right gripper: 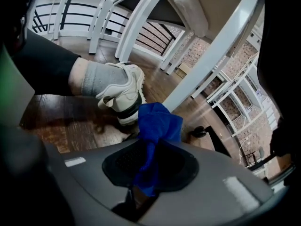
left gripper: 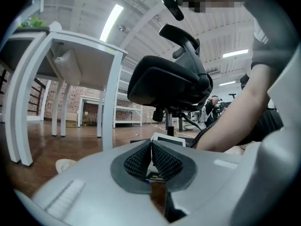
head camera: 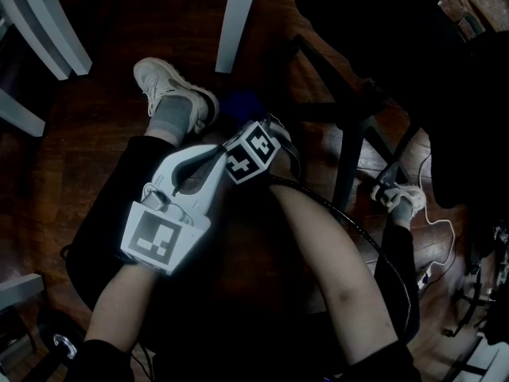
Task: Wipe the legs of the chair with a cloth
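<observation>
We are pinching the blue cloth [right gripper: 157, 119] in our right gripper [right gripper: 149, 149], left gripper [left gripper: 151, 150] clenched empty, chair leg [head camera: 347, 165] lying toward frame right.

Seen from above, the cloth [head camera: 241, 102] is only a blue scrap behind a marker cube [head camera: 253, 151], and the dark chair [head camera: 358, 22] runs off the top edge.

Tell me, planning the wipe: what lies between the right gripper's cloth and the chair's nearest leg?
Only bare wooden floor separates cloth and chair leg, as the right gripper view shows.
</observation>
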A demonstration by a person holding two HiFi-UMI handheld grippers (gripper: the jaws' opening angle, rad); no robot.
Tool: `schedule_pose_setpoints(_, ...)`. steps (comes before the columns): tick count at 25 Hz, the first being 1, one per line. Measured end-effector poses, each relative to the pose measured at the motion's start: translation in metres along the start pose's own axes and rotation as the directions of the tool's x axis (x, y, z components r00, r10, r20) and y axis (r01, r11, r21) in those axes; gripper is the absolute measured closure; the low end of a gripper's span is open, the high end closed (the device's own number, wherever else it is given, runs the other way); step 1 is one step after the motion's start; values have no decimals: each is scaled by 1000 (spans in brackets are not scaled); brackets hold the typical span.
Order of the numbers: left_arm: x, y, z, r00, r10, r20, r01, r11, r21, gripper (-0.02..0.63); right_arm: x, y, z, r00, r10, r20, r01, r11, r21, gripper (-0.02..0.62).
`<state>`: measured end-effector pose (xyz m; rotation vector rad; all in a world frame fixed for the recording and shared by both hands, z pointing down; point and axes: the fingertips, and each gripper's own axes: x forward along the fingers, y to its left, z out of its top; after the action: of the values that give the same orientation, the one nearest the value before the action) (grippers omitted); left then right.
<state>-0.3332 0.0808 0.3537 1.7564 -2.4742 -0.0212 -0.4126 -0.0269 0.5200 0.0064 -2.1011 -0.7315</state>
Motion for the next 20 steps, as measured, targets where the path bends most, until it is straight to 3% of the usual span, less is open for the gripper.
schedule_pose_setpoints(10,-11,40,-9,988,151,-42,-149,988,46,601,-1,37,11,994,98,43,-99,995,25,508)
schedule_pose_setpoints(20,-9,50,-3,984,178,10,-178,983,49,601,-45,34,9,980,127,152,-138,989,60,508)
